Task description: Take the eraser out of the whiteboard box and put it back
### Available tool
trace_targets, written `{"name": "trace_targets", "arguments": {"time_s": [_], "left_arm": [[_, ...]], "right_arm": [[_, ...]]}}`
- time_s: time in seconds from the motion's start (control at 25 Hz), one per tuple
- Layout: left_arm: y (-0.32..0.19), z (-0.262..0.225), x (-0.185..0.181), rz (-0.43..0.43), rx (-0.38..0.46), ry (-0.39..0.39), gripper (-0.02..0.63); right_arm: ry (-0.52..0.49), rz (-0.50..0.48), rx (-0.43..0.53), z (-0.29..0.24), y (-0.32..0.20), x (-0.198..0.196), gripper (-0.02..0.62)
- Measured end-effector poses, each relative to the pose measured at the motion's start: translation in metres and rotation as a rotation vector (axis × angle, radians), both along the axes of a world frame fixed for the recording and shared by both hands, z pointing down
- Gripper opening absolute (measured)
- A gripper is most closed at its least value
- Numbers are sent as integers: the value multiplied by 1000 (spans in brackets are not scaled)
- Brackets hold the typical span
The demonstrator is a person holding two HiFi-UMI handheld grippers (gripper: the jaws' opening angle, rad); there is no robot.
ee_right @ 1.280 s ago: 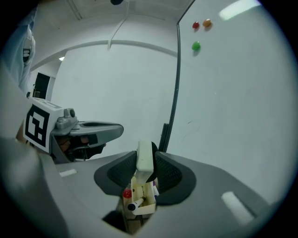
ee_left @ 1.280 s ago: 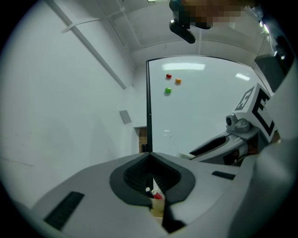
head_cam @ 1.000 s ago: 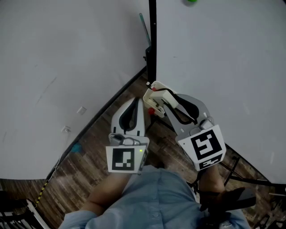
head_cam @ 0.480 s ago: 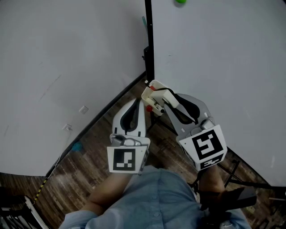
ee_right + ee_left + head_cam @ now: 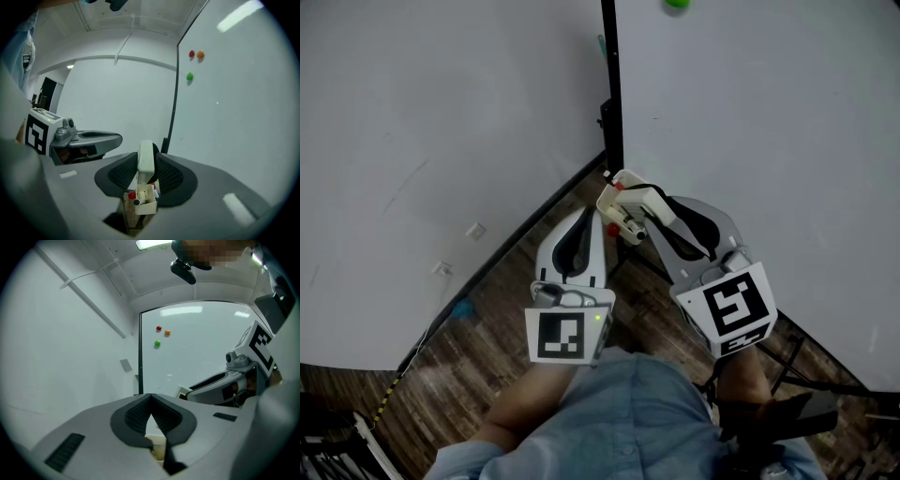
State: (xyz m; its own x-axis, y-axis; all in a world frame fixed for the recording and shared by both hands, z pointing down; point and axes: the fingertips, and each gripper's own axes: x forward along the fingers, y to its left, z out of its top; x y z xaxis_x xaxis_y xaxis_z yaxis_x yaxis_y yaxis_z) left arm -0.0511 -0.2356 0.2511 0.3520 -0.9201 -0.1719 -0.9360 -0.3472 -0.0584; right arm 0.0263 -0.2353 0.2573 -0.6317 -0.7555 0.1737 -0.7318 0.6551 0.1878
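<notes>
Presently the eraser [image 5: 146, 158] is pinched upright between the pads of the right gripper [image 5: 146, 169], just over the small open box [image 5: 146, 206], in which markers [image 5: 133, 195] are seen. Contact between eraser and box cannot be judged. The left gripper [image 5: 150, 400] is held alongside, its jaws pressed together on nothing. A whiteboard [image 5: 234, 122] with coloured magnets [image 5: 189, 76] is faced.

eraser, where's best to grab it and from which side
Probably grip the eraser across its two flat long sides, mid-length, coming from above the box: it's slim there and fits between the pads. The right claw holds it so.
</notes>
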Motion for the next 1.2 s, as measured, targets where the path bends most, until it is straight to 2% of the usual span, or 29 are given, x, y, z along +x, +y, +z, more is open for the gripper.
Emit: {"name": "trace_targets", "arguments": {"time_s": [0.24,0.52,1.2], "left_arm": [[-4,1,3,14,0,-45,3],[-12,3,-1,16,-12,1,3],[-22,7,-14,13,-21,17,3]], "right_arm": [[-4,4,-1,0,-5,-1,123],[-4,15,-8,2,-12,-1,123],[15,26,-34,15,-23,-11,123]]}}
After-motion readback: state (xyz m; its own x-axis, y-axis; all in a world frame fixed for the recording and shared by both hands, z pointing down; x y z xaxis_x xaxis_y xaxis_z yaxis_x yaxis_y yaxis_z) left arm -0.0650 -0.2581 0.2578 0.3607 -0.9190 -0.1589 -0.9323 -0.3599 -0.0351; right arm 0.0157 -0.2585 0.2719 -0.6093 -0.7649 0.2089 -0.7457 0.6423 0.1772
